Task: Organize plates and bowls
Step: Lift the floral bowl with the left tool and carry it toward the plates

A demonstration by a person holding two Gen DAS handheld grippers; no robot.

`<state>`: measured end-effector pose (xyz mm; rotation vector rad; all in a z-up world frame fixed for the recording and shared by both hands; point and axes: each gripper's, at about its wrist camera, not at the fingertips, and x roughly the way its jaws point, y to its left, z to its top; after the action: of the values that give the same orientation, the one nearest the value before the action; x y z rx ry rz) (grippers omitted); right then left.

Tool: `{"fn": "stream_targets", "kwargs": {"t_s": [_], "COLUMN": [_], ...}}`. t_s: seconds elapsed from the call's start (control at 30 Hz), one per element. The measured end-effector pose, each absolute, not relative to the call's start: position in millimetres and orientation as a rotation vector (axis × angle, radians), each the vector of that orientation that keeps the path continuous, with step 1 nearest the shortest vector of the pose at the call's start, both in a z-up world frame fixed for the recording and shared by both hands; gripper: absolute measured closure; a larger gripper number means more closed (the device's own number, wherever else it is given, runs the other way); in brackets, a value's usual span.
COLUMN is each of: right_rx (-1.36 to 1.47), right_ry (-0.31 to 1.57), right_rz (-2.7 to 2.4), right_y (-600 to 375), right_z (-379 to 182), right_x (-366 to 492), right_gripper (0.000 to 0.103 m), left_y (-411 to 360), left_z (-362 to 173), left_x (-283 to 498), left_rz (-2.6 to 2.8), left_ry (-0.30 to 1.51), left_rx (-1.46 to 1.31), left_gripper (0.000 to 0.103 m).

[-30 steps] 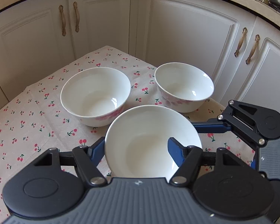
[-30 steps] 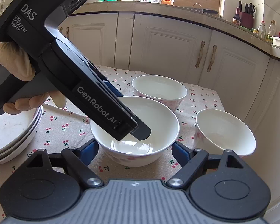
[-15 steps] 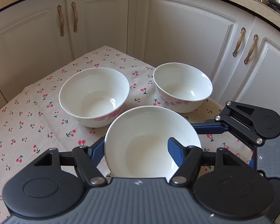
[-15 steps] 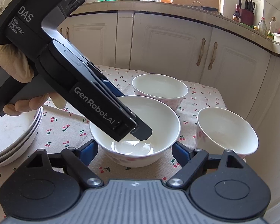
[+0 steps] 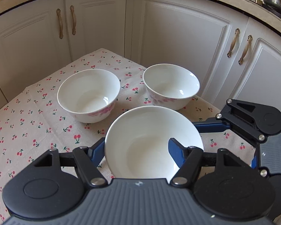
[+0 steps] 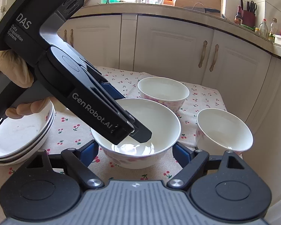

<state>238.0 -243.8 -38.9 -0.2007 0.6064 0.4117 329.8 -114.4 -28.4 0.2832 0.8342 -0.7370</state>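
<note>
Bowls first: the near bowl sits right between the fingers of the left claw, upright on the cherry cloth. One blue finger is outside the wall, the other inside. From the right-wrist view we see that claw's tip dipping into the bowl, down near its bottom, with a gloved hand on the handle.

Left claw: clenched on the near bowl's wall.

Right claw: jaws stand wide, one on each side of the same bowl, low by its body. We can't tell if the pads touch it or just flank it.

What changed over the last sec: basically nothing. Neither claw has shifted or turned, and both openings read the same as before. The bowl hasn't left the cloth.

What that means, in our judgement: the grip is settled and the lift hasn't begun, so it's a pause before the carry.

Just ahead of the left claw, two more bowls wait: the far-left bowl and the far-right bowl, apart from each other. Either looks like a fair nesting target.

Left of the right claw, the plate stack is already piled, so prob. the bowls are what's left.
</note>
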Motion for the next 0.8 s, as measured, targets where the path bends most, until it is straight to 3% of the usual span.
{"fn": "stream_targets", "kwargs": {"t_s": [0.8], "right_rx": [-0.218], "right_ry": [0.584], "right_rz": [0.427], "right_y": [-257.7], "right_z": [-18.0], "right_x": [153.6], "right_gripper": [0.014], "left_y": [-116.9], "left_z": [-19.9], "left_x": [240.5], "left_rz": [-0.755], "left_ry": [0.808], "left_rx": [0.239], "left_gripper": [0.033]}}
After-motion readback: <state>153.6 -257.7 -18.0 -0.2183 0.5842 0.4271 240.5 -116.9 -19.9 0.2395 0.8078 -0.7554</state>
